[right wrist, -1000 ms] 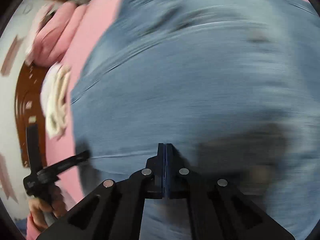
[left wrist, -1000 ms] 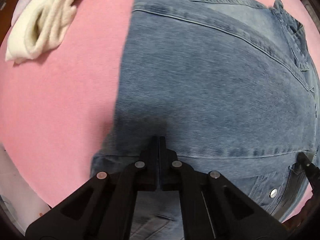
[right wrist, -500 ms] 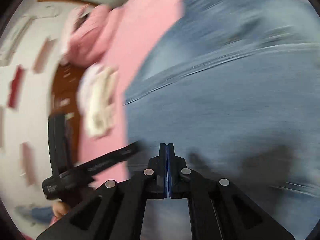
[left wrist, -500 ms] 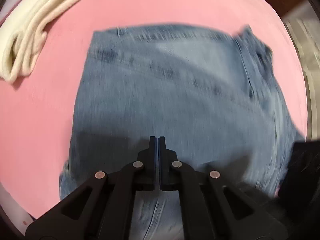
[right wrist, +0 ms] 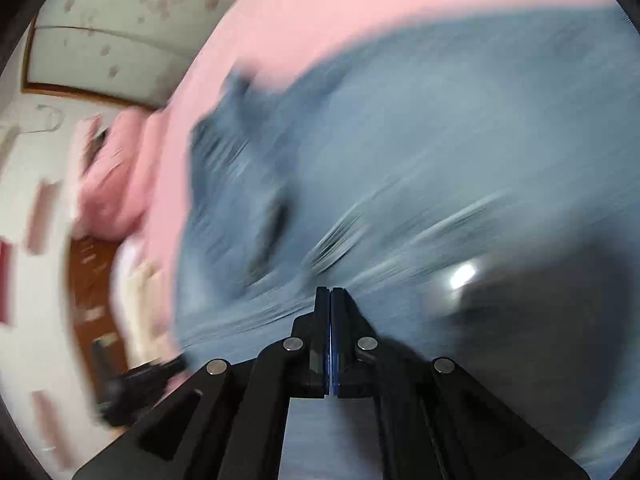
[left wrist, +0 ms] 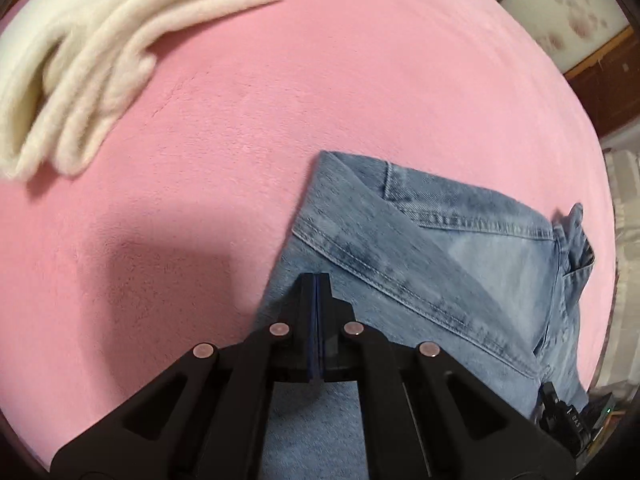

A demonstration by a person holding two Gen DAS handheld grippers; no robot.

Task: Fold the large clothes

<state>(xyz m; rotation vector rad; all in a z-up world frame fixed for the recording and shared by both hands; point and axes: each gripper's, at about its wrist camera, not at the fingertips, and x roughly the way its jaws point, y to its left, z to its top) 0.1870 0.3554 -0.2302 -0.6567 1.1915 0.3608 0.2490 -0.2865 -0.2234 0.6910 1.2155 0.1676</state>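
Blue denim jeans (left wrist: 440, 272) lie folded on a pink blanket (left wrist: 280, 100). My left gripper (left wrist: 316, 280) is shut on a layer of the denim, which runs under and between its fingers. In the right wrist view the jeans (right wrist: 420, 160) fill most of the blurred frame. My right gripper (right wrist: 330, 294) is shut on the denim too. The left gripper shows as a dark blurred shape in the right wrist view (right wrist: 140, 384); the right one shows at the left view's lower right edge (left wrist: 560, 412).
A folded cream knit garment (left wrist: 100, 52) lies on the blanket at the upper left. A pink bundle (right wrist: 116, 176) sits at the bed's far end. Brown wooden furniture (right wrist: 88, 280) and a white flowered panel (left wrist: 560, 12) border the bed.
Both grippers have pulled back and swung with the denim; the jeans now fill much less of the left view, lower right, and more pink blanket shows. The right view stays blurred.
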